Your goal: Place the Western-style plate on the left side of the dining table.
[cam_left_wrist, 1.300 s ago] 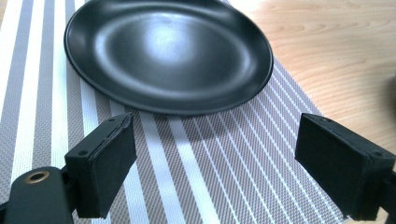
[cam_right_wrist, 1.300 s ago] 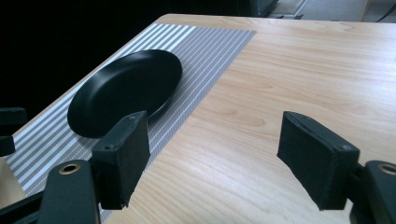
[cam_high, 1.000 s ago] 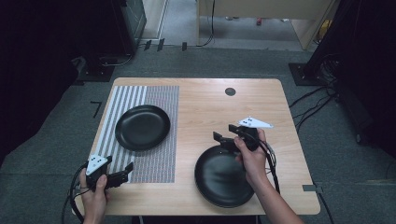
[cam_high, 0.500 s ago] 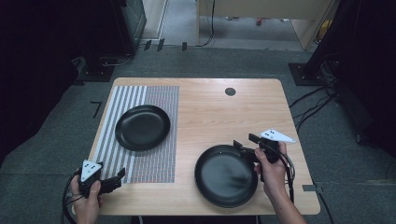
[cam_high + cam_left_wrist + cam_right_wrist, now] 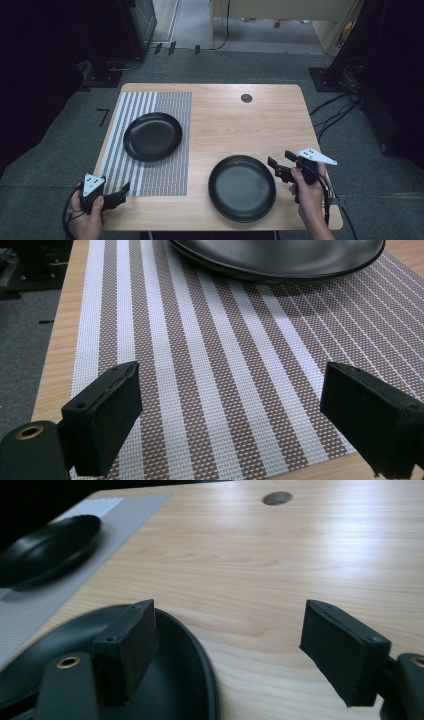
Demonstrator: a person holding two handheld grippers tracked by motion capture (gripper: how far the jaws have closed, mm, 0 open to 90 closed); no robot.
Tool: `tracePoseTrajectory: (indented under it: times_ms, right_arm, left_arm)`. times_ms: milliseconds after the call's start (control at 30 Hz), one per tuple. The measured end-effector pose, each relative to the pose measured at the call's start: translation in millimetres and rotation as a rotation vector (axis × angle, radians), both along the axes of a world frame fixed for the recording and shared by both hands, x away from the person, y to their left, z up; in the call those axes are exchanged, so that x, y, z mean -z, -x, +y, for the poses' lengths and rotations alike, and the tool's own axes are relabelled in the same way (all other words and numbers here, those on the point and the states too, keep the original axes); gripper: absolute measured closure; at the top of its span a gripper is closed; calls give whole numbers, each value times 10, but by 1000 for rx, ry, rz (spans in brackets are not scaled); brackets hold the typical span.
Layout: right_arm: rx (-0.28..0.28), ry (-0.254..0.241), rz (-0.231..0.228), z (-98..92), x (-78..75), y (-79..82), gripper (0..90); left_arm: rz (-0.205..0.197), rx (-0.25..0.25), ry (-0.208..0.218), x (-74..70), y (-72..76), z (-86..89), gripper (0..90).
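Both hands hold grippers low at the counter's (image 5: pixel 225 120) near edge: left gripper (image 5: pixel 121 194) and right gripper (image 5: pixel 275 167), fingers spread apart, empty.

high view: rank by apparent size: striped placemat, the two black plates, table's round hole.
1. striped placemat
2. plate on bare wood
3. plate on the placemat, though it lies farther from the camera, so true sizes may match
4. round hole

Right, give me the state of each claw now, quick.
Left claw: open, holding nothing, over the striped mat.
Right claw: open, holding nothing, beside the near black plate.
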State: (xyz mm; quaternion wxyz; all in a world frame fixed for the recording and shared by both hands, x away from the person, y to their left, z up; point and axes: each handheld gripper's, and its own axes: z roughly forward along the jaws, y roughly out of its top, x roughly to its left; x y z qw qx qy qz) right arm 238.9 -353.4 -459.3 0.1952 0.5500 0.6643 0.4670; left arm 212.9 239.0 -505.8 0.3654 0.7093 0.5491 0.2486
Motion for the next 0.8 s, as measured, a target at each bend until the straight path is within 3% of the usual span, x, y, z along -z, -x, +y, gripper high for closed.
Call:
tracePoseTrajectory:
  times_ms: [400,800]
  right_arm:
    - [113,41,38,-495,205,250,198]
    - [170,78,99,-780,356,436,185]
  left_arm:
    - [13,-27,5,27,17,114,95]
    - [29,-39,29,50,37,154,95]
